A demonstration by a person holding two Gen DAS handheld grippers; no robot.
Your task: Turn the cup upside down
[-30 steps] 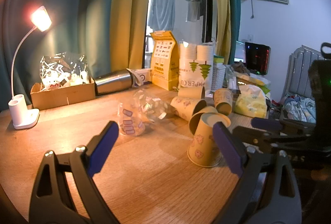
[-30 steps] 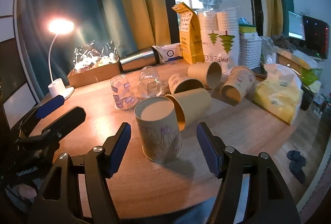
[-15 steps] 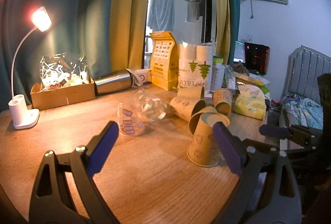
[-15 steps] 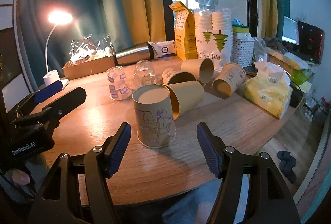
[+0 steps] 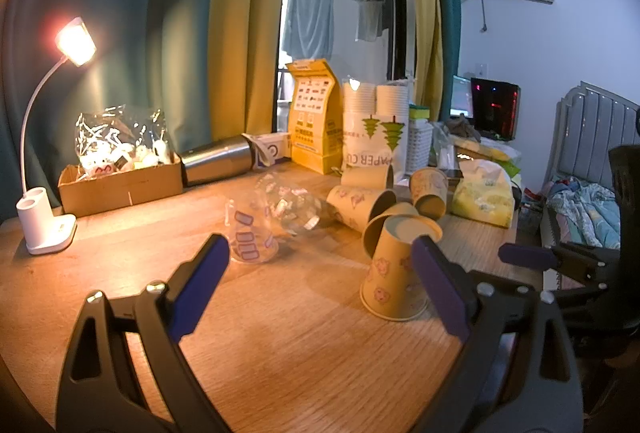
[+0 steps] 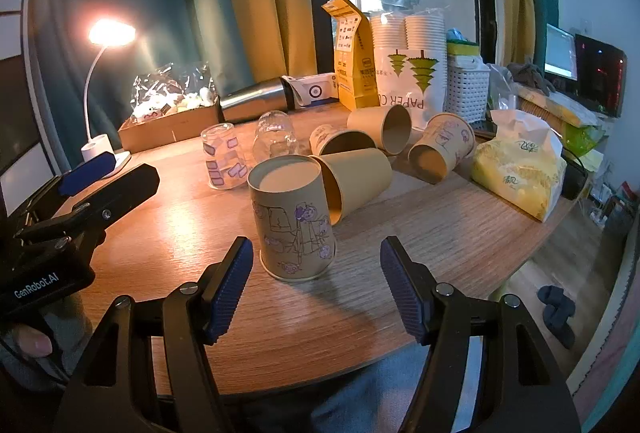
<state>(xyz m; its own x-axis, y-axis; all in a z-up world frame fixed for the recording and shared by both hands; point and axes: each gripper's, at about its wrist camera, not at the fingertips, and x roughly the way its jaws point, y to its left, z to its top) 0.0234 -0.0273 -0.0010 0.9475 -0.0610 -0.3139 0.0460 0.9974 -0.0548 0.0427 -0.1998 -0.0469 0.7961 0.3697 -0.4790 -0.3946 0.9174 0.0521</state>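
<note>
my right gripper (image 6: 316, 289) hangs low at the near edge of the scene with its jaws spread wide, nothing between them, the blue ribbed pads (image 6: 230, 291) facing each other across an empty gap. my left gripper (image 5: 320, 293) is spread wide too and grips nothing. from the right wrist view i see the left gripper (image 6: 86, 189) off at the left, seen side-on, level and pointing toward the far right, with a fingertip of my left hand (image 6: 34, 343) showing under its body. from the left wrist view the right gripper (image 5: 560, 259) sits at the right, pointing left.
</note>
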